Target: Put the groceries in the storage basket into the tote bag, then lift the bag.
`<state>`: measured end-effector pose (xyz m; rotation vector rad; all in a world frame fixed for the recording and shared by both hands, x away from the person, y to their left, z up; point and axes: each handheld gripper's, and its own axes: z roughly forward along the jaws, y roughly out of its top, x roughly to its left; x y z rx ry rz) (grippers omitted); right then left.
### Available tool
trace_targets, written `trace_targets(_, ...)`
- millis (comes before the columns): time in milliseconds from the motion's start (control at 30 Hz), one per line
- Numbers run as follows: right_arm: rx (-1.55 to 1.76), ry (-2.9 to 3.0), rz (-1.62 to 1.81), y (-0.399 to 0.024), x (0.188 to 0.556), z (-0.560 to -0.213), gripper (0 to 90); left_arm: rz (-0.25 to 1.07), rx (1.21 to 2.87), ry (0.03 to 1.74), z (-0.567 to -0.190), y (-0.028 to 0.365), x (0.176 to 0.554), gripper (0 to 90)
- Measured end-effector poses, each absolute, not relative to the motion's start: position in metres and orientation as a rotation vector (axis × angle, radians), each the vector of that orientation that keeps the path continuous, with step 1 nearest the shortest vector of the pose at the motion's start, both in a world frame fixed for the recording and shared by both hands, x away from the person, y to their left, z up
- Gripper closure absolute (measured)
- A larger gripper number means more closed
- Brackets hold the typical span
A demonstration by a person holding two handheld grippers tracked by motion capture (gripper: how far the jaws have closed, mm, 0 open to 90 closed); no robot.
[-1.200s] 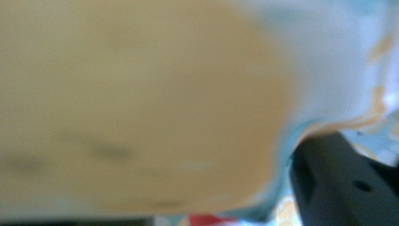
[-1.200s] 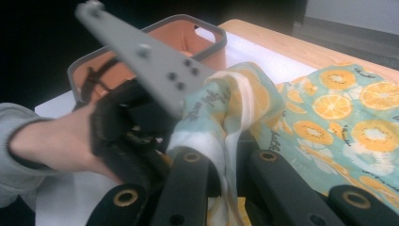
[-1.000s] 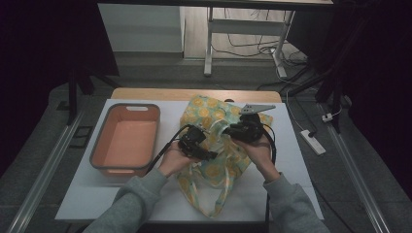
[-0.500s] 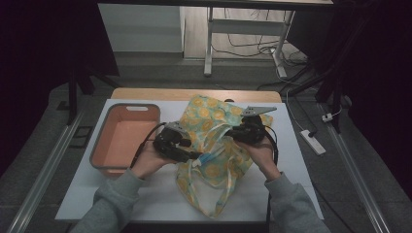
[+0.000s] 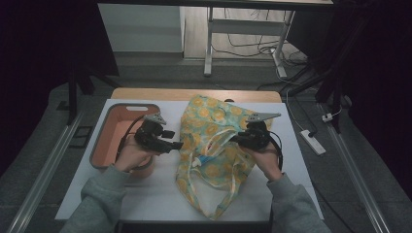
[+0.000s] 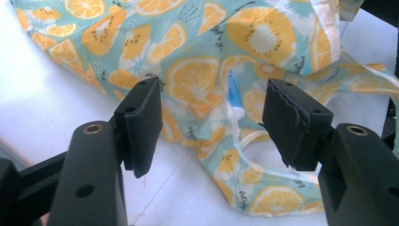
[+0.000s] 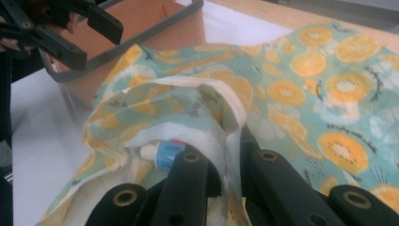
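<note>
Leftmost, near the left edge of the worktop point(image 5: 160, 194), sits an orange bin point(image 5: 109, 145) with a grey rim; what shows of its inside looks empty. Just over its right side hovers the left hand-held gripper point(image 5: 176, 145), its jaws spread wide with nothing between them, pointed at the bag as if lining up for a grab at the near rim. Filling the middle of the worktop lies a fruit-print tote bag point(image 5: 214, 126), teal with orange slices, its pale handles trailing toward the front edge. At its mouth a small blue-and-white object point(image 6: 234, 100), perhaps a tube or bottle, peeks out; I cannot tell what else is inside. On the bag's right side the right hand-held gripper point(image 5: 236, 139) is pinching the pale hem point(image 7: 221, 113) of the opening and lifting it, probably to hold the mouth open so the contents can be reached from the other side.
</note>
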<state>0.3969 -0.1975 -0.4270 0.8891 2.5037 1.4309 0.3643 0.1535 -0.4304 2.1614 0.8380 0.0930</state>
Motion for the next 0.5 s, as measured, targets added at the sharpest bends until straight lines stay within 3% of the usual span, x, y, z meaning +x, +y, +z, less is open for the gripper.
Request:
trace_targets(233, 0.926, 2.511, 1.392, -0.205, 0.391, -0.435, 87.5, 0.069, 2.175, 0.829, -0.433, 0.153, 0.367, 37.8)
trace_targets(500, 0.925, 2.525, 1.364, -0.209, 0.390, -0.439, 87.4, 0.146, 2.218, 0.864, -0.437, 0.133, 0.360, 22.9)
